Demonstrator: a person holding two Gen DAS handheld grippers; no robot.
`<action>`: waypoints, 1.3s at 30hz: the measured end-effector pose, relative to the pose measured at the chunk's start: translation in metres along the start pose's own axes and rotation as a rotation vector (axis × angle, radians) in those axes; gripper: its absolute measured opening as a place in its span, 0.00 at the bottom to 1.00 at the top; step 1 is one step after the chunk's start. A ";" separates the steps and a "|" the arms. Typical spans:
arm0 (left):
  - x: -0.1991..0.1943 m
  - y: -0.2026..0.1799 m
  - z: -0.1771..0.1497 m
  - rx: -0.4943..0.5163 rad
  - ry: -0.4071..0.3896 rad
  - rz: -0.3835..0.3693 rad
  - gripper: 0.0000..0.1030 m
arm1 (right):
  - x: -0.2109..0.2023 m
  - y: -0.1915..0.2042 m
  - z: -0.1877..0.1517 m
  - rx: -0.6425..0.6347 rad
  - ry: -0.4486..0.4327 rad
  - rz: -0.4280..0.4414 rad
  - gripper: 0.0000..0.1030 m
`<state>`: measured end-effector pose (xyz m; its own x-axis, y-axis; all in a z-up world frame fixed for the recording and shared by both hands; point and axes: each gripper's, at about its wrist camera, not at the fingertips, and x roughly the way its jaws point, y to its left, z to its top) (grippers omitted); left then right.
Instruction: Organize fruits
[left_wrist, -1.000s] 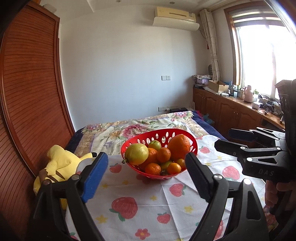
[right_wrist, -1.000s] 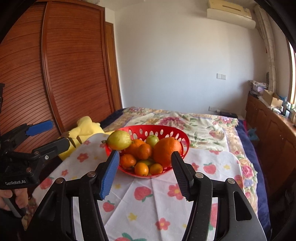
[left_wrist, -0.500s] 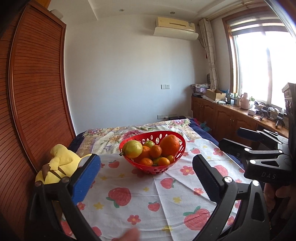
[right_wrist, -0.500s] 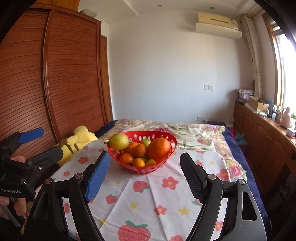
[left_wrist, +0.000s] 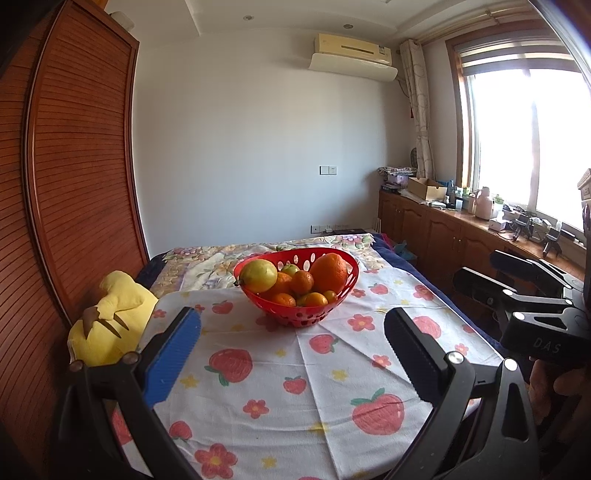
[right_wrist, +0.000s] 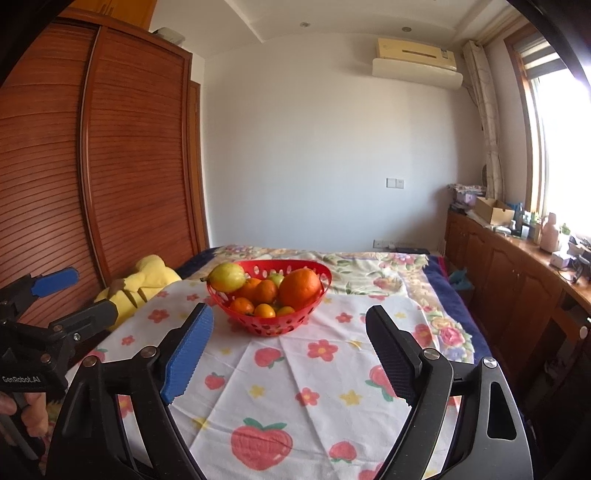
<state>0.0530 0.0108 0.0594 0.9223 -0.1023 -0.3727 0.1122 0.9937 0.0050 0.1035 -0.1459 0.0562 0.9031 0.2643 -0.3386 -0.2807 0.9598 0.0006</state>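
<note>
A red perforated basket (left_wrist: 332, 308) (right_wrist: 314, 317) stands on a strawberry-print cloth (left_wrist: 295, 369) (right_wrist: 295, 387). It holds a yellow-green lemon (left_wrist: 259, 276) (right_wrist: 227, 277), a big orange (left_wrist: 329, 272) (right_wrist: 300, 288) and several small tangerines (left_wrist: 302, 282) (right_wrist: 265, 291). My left gripper (left_wrist: 291, 325) stands open, well short of the basket, nothing between its fingers. My right gripper (right_wrist: 290, 321) is also back from the basket with its jaws still opening and empty. Each gripper shows in the other's view: the right gripper (left_wrist: 480, 280) at the right edge, the left gripper (right_wrist: 77, 295) at the left edge.
A yellow plush toy (left_wrist: 110, 317) (right_wrist: 147, 280) lies at the cloth's left edge beside a wooden slatted wardrobe (left_wrist: 74, 184). Behind the cloth is a floral bedspread (right_wrist: 351, 266). A cluttered wooden cabinet (left_wrist: 461, 236) runs along the right under the window. A person's hand (right_wrist: 26, 410) grips the left handle.
Both grippers have drawn back from the basket, which now looks smaller and farther. Both sets of jaws have spread wider, the right one most. The basket and fruit have not moved.
</note>
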 end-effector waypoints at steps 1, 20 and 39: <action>-0.001 0.000 -0.001 0.001 0.002 0.002 0.97 | -0.002 0.000 -0.001 0.000 -0.001 -0.002 0.84; -0.011 0.005 -0.006 0.000 0.009 0.010 0.97 | -0.011 -0.003 -0.007 0.007 -0.007 -0.027 0.84; -0.014 0.005 -0.007 -0.002 0.006 0.014 0.97 | -0.012 -0.004 -0.007 0.006 -0.006 -0.030 0.84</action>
<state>0.0375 0.0171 0.0583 0.9214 -0.0884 -0.3785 0.0991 0.9950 0.0087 0.0919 -0.1535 0.0534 0.9131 0.2360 -0.3325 -0.2515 0.9678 -0.0037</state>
